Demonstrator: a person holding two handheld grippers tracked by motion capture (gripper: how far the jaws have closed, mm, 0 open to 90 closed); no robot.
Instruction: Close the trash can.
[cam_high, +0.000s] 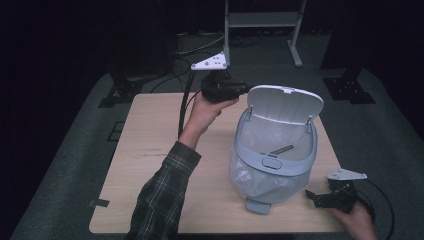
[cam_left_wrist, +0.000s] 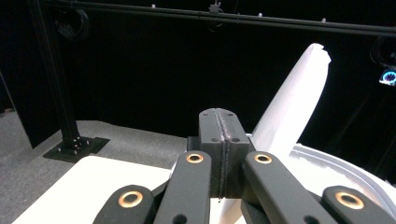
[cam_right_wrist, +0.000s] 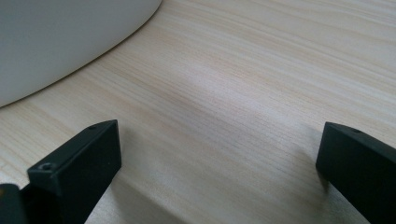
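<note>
Right gripper (cam_high: 320, 197) rests wide open, empty, on table (cam_high: 150, 150); left gripper (cam_high: 245, 89), closed and empty, nears lid (cam_high: 285, 104). We risk tipping bin (cam_high: 272, 165).

Grey carpet (cam_high: 75, 165), dark curtains (cam_high: 75, 30), metal stands (cam_high: 350, 85).

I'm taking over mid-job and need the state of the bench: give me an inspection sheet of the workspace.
Surface: light wooden table, bare apart from the bin.
Job's things: pedal bin, lid raised, clear liner inside.
Clutter: nothing seen.
Grippers: left gripper shut, empty, held beside the lid; right gripper open, low on the table by the bin's base.
Cables: one cable trails from the left gripper, another from the right.
Surroundings: grey carpet, black stands, dark backdrop.
</note>
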